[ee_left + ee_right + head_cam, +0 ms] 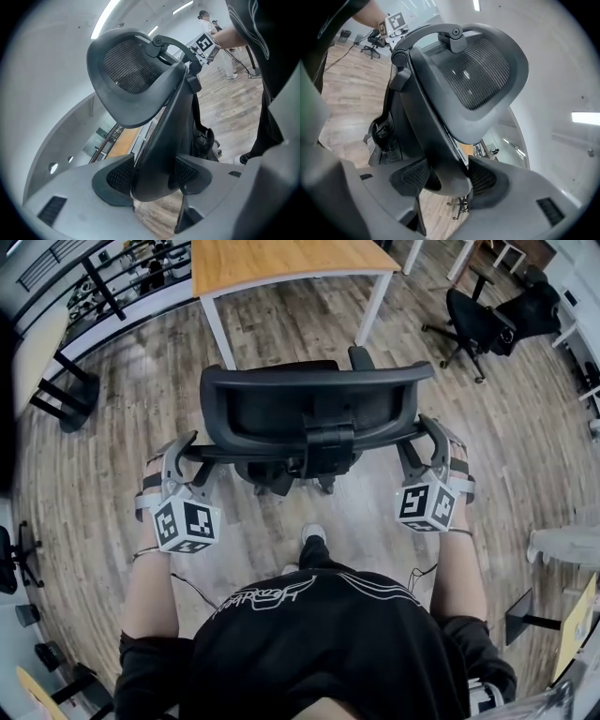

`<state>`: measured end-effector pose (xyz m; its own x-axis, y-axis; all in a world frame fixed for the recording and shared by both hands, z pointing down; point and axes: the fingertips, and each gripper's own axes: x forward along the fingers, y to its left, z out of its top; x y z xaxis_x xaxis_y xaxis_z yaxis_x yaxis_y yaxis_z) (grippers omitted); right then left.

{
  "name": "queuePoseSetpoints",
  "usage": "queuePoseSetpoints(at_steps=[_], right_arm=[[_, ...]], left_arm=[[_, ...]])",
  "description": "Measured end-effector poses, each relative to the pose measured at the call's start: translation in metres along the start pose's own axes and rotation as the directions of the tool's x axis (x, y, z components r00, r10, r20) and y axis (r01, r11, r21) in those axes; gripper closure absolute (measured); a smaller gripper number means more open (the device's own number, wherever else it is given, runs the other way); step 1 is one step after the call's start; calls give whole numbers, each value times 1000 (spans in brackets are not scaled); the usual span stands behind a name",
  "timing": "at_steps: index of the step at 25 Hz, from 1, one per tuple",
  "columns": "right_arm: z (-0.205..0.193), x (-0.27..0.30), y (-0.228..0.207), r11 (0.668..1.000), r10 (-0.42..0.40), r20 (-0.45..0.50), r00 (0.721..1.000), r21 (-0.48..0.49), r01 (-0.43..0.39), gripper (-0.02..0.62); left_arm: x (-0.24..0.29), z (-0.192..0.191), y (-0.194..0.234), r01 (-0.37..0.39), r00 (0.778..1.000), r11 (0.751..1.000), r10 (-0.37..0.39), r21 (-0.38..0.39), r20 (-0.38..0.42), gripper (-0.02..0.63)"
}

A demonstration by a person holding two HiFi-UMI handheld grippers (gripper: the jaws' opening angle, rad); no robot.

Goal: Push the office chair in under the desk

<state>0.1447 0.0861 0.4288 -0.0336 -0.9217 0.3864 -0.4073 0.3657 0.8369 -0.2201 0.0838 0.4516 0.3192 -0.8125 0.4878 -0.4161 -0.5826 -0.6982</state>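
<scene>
Clamped on office chair backrest edges with left gripper and right gripper; desk straight ahead, equally near both.

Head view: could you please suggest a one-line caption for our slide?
The left gripper and right gripper clamp the black mesh office chair by its backrest edges, facing the wooden-topped, white-legged desk.
</scene>
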Motion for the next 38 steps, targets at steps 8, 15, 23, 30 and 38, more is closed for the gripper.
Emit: queuePoseSetpoints(at_steps=[8, 15, 23, 30, 38], right_arm=[[-3, 32, -17, 1000, -2, 10, 1000, -1, 2, 314], [-12, 65, -35, 1000, -3, 28, 1000, -4, 3, 314], [-16, 104, -56, 1000, 2, 56, 998, -4, -2, 314], [-17, 132, -69, 1000, 9, 78, 997, -9, -9, 314], [-17, 160, -79, 1000, 12, 91, 996, -13, -11, 314]], left_arm=[[36, 6, 20, 8, 1000, 1000, -8, -7, -16, 364], [71, 16, 33, -5, 999, 1000, 4, -6, -47, 363], [103, 24, 49, -21, 997, 1000, 19, -15, -73, 364], [125, 27, 62, -40, 994, 999, 37, -33, -98, 364], [148, 26, 73, -32, 992, 998, 26, -46, -120, 364]])
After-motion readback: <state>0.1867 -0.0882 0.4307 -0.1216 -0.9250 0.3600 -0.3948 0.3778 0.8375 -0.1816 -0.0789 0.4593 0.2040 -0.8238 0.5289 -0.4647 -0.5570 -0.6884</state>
